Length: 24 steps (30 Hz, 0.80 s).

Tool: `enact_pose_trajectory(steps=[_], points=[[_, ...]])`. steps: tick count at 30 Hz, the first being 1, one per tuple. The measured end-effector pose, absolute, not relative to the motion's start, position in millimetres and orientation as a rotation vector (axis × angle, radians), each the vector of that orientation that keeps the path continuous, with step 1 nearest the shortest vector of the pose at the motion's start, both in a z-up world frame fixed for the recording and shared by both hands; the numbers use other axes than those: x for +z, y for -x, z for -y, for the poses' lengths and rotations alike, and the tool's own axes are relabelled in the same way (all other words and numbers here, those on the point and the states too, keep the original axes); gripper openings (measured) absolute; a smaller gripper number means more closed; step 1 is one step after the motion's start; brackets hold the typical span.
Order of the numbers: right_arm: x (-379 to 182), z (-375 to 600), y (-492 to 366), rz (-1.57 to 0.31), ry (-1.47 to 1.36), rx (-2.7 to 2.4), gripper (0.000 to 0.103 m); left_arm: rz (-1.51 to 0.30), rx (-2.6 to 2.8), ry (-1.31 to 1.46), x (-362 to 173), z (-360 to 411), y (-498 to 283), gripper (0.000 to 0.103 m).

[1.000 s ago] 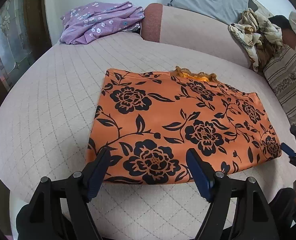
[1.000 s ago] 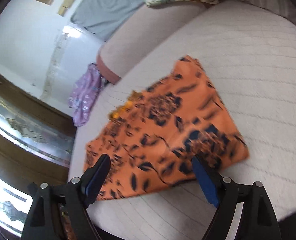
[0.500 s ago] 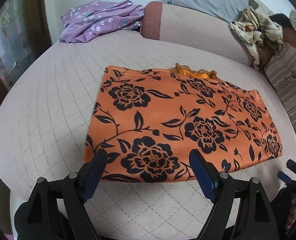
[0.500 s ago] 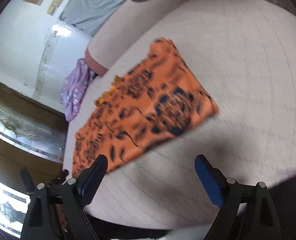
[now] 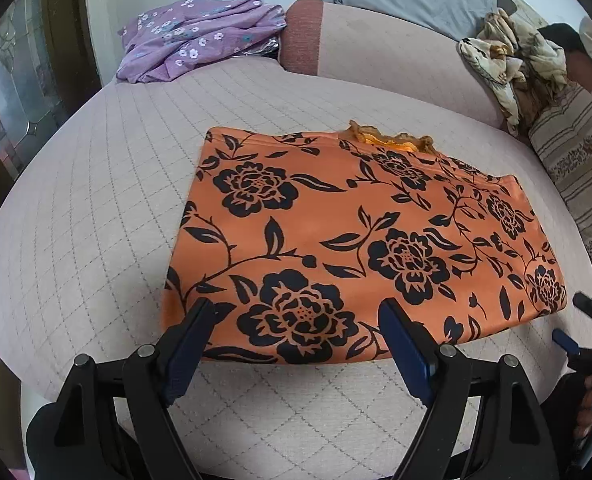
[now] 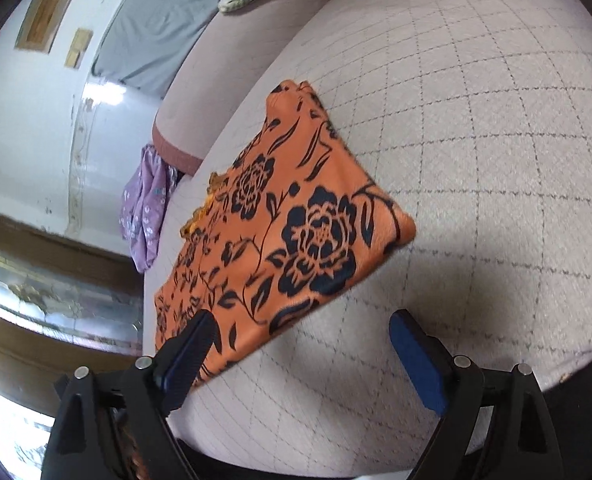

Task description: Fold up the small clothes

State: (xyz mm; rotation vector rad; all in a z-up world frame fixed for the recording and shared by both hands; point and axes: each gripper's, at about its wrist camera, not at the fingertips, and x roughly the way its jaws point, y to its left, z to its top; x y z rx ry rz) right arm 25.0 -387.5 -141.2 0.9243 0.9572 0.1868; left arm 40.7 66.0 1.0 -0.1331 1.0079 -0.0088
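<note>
Cloth fills the left wrist view: an orange garment (image 5: 359,240) with black flowers lies flat on the quilted cushion (image 5: 96,200), its long side running left to right, its near edge just ahead of the left gripper (image 5: 296,332). That gripper's jaws are spread wide and hold nothing — the near left corner sits right by its left finger. At the far right edge the right gripper (image 5: 575,328) shows partly, just off the garment's near right corner.

From the right wrist, the right gripper (image 6: 299,340) is likewise released and empty; the garment (image 6: 288,240) lies ahead and to its left, the near corner pointing toward the gap. A purple garment (image 6: 148,208) sits well apart. Each hand looks placed for its own near corner — likely a fold away from the person.
</note>
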Motion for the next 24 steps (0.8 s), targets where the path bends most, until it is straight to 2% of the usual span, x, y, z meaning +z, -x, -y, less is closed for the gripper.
enact_pose_trajectory(steps=[9, 24], points=[[-144, 401, -44, -0.946, -1.008, 0.146, 0.091, -1.008, -0.010, 0.130, -2, -62, -52, 0.084], [-141, 411, -70, -0.926, -0.999, 0.127, 0.089, -1.021, -0.046, 0.042, -21, -13, -102, 0.084]])
